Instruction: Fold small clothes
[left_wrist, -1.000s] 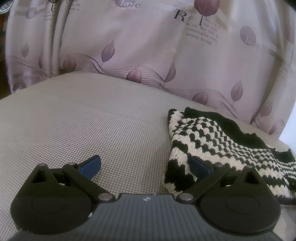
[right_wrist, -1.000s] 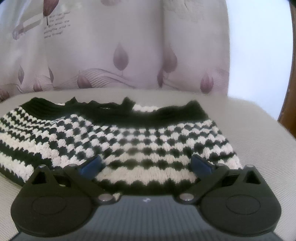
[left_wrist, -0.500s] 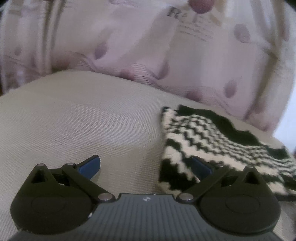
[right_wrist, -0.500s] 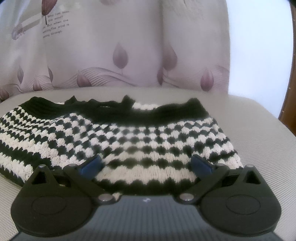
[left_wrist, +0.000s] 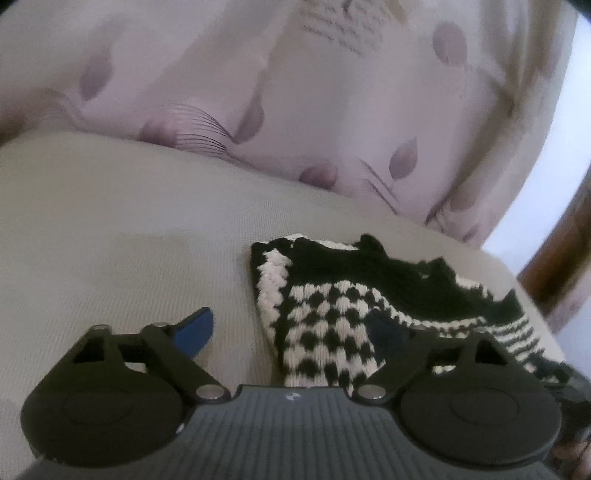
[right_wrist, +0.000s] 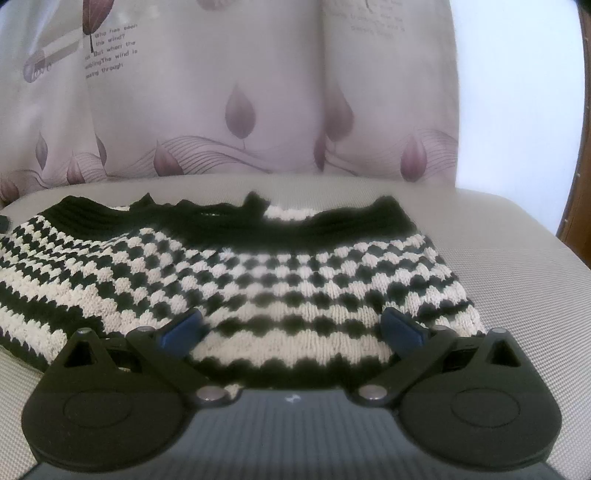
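Nearest the left wrist camera, the left gripper (left_wrist: 291, 334) has its blue pads spread and its jaws are closing; the near corner of the black-and-white knitted garment (left_wrist: 325, 325) lies between them, the pad at three o'clock over the knit, the pad at nine o'clock over bare cushion, neither clearly pressing. Close to the right wrist camera, the right gripper (right_wrist: 291, 328) stands wide, both pads above the garment's near striped hem, gripping nothing. Beyond the pads, the garment (right_wrist: 258, 273) lies spread flat on the beige woven cushion (right_wrist: 517, 266), checks in the middle, its solid black ribbed edge toward twelve o'clock. Farther back hangs a pale pink curtain (right_wrist: 258, 92) printed with mauve leaves and lettering at eleven o'clock.
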